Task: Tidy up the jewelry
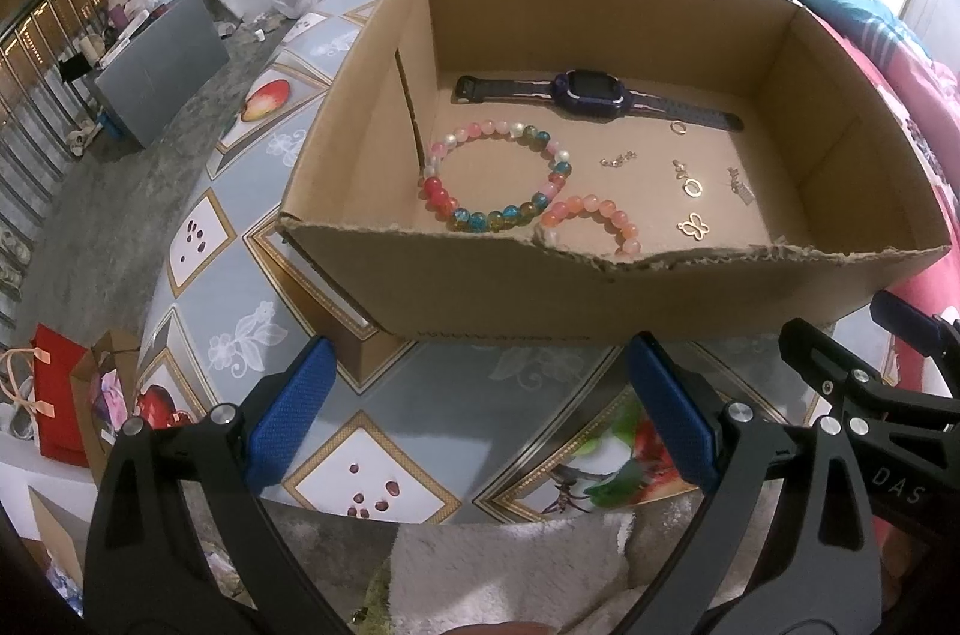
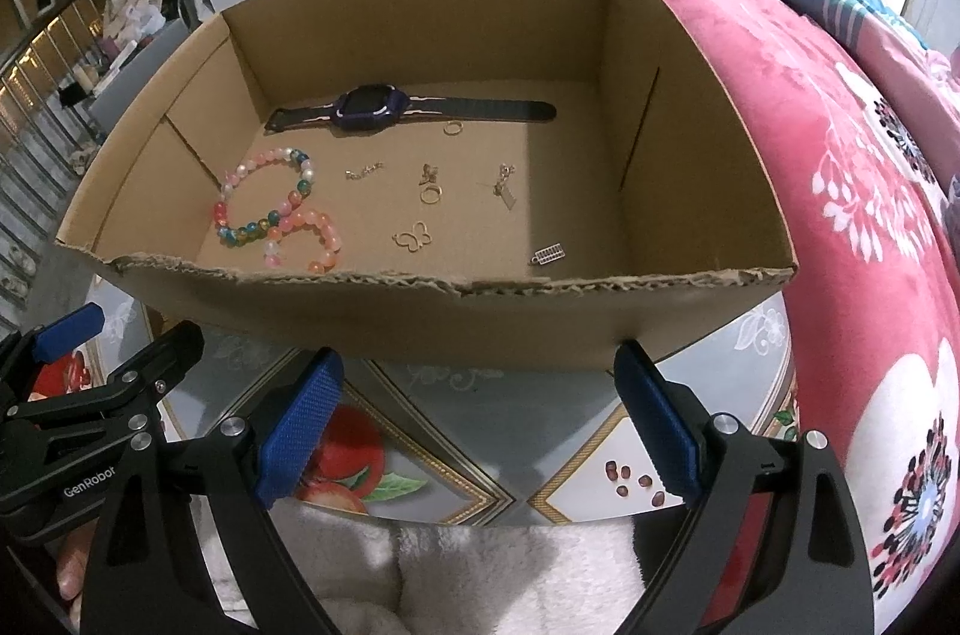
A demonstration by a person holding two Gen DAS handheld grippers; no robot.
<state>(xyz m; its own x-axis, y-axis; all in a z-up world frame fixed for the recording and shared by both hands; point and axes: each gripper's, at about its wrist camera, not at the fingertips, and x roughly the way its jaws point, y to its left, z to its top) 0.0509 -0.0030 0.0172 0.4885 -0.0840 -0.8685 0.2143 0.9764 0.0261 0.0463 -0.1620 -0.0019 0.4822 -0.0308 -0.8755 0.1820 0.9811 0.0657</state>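
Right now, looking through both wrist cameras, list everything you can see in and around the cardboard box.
Open brown cardboard box: one, on the patterned table.
Purple smartwatch with dark strap: one, box floor, far side.
Multicoloured bead bracelet: one, box floor, left.
Pink-orange bead bracelet: one, near wall, touching the multicoloured one.
Gold butterfly charm: one, box centre-front.
Small gold rings and charms: several, scattered mid-box.
Fruit-print tablecloth: one, under box.
Pink floral blanket: one, right of table.
Left gripper: open, before box.
Right gripper: open, before box.

Two bracelets point(image 1: 497, 176) point(image 1: 591, 222), one watch point(image 1: 591, 96) (perhaps six charms point(image 2: 413, 236)).
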